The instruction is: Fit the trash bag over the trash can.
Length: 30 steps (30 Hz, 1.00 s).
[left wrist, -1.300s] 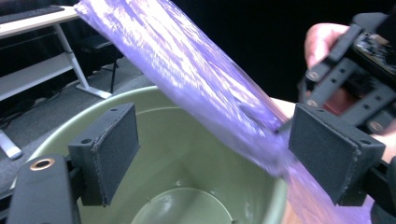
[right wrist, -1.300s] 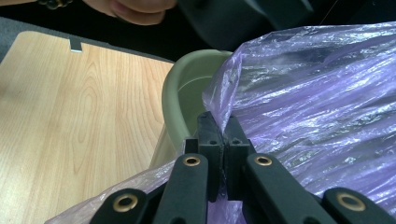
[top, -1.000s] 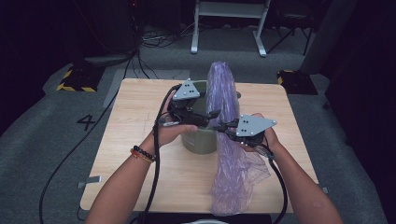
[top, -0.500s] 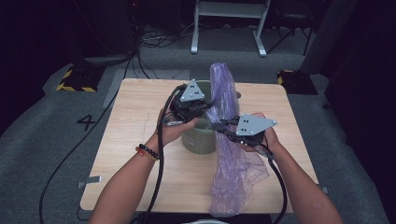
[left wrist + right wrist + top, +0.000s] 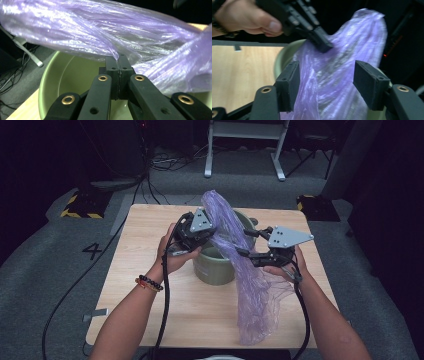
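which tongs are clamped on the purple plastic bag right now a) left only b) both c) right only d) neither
a: in the left gripper view the left tongs are pressed shut on a pinch of the thin purple plastic bag over the green round bucket, while the right tongs stand open around the film.

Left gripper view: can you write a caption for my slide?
The left gripper, shut on a purple plastic bag, holds it above a green bucket.
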### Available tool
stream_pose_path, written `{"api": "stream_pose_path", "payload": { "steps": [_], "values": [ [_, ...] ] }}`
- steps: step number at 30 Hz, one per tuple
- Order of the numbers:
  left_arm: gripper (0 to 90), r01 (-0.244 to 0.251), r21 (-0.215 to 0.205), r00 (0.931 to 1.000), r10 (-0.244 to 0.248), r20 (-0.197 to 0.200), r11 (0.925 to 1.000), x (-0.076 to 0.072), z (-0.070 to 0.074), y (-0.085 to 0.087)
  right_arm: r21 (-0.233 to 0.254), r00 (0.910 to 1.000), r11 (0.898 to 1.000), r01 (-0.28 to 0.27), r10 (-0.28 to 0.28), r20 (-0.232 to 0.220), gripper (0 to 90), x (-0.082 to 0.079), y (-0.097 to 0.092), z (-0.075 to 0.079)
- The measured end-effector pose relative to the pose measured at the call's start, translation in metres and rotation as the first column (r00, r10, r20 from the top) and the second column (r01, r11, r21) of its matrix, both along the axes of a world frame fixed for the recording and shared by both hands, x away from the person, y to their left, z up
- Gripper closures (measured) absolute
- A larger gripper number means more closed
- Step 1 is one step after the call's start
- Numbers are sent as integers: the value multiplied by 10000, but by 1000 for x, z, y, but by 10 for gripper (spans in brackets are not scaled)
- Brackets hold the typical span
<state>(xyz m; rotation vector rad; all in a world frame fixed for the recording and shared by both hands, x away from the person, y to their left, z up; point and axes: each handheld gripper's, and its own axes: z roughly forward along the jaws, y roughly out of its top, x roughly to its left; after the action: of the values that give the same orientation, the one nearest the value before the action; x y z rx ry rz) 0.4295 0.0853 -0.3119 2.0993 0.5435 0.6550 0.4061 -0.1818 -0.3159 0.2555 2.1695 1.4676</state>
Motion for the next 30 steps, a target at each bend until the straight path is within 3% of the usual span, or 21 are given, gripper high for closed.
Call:
{"api": "stream_pose_path", "payload": {
  "steps": [6, 8, 9, 10, 11, 12, 14, 17, 18, 19, 20, 21, 23, 25, 26, 28, 30],
  "values": [
    [898, 287, 520, 9989, -267, -376, 9982, 4, -5, -1, -561, 9951, 9947, 861, -887, -447, 404, 11, 3, -1],
    [897, 422, 657, 9981, -392, -473, 9969, 5, -6, -2, -921, 9912, 9903, 1043, -1111, -720, 510, 15, 5, -3],
    [896, 422, 657, 9981, -392, -473, 9969, 5, -6, -2, -921, 9912, 9903, 1043, -1111, -720, 510, 15, 5, -3],
    [896, 440, 727, 9982, -408, -442, 9964, 4, -7, -3, -1166, 9890, 9866, 1141, -1239, -804, 581, 17, 6, -5],
    [876, 450, 768, 9983, -420, -405, 9960, 4, -7, -3, -1260, 9883, 9862, 1070, -1193, -945, 717, 19, 7, -6],
    [876, 468, 762, 9981, -435, -436, 9960, 4, -8, -4, -1260, 9883, 9862, 1070, -1193, -945, 717, 19, 7, -6],
    [815, 485, 725, 9982, -457, -393, 9962, 3, -8, -4, -1511, 9870, 9836, 989, -1163, -1108, 842, 21, 10, -7],
    [730, 409, 407, 9984, -393, -396, 9983, 2, -8, -1, -1751, 9843, 9797, 973, -1208, -1289, 899, 23, 13, -8],
    [669, 334, 99, 9990, -331, -304, 9994, 1, -7, 3, -1815, 9837, 9787, 958, -1210, -1332, 900, 24, 13, -8],
    [614, 334, 99, 9990, -331, -304, 9994, 1, -7, 3, -1815, 9837, 9787, 958, -1210, -1332, 900, 24, 13, -8],
    [614, 167, -21, 9995, -168, -276, 9999, 0, -6, 4, -1874, 9834, 9779, 927, -1195, -1369, 900, 24, 14, -8],
    [473, -66, -329, 9999, 61, -152, 9994, -2, -5, 7, -1932, 9825, 9772, 881, -1171, -1447, 900, 25, 14, -8],
    [350, -189, -492, 9998, 185, -96, 9986, -2, -4, 8, -1995, 9809, 9768, 774, -1105, -1604, 900, 26, 14, -8],
    [314, -466, -998, 9989, 475, 65, 9939, -2, 0, 12, -2065, 9807, 9755, 760, -1106, -1613, 900, 26, 13, -9],
    [291, -466, -998, 9989, 475, 65, 9939, -2, 0, 12, -2077, 9806, 9755, 731, -1083, -1635, 900, 27, 13, -9],
    [274, -536, -1408, 9985, 549, 55, 9886, 1, 2, 15, -2069, 9805, 9757, 722, -1075, -1644, 900, 27, 13, -9],
    [265, -512, -1911, 9986, 479, -215, 9802, 6, 5, 16, -2072, 9816, 9760, 674, -1020, -1615, 900, 26, 13, -8]
  ]
}}
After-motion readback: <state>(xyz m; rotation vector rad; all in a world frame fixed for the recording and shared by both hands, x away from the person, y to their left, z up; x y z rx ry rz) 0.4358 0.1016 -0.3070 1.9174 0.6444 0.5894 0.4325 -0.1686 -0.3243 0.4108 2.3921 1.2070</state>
